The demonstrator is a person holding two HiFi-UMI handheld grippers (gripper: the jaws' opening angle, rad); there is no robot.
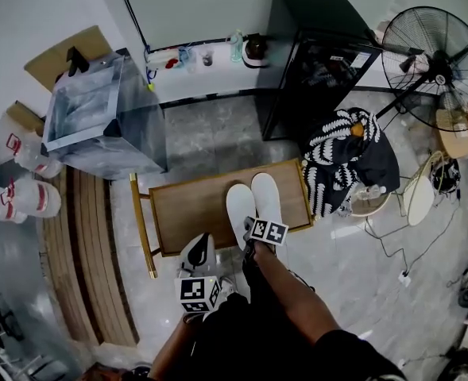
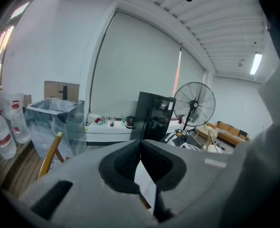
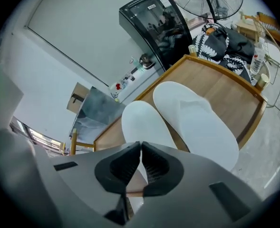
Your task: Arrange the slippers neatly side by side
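Two white slippers lie side by side, toes away from me, on a low wooden table. The left slipper sits slightly nearer than the right slipper. My right gripper is at the heel of the left slipper, pointing steeply down. Its jaws stand shut tip to tip, with the slipper's heel passing beneath them. My left gripper hovers at the table's front edge, left of the slippers. Its jaws are shut with nothing between them.
A clear tank stands at the back left and a black cabinet behind the table. A black-and-white cloth is heaped at the table's right end. A floor fan, chairs and cables fill the right; water bottles line the left.
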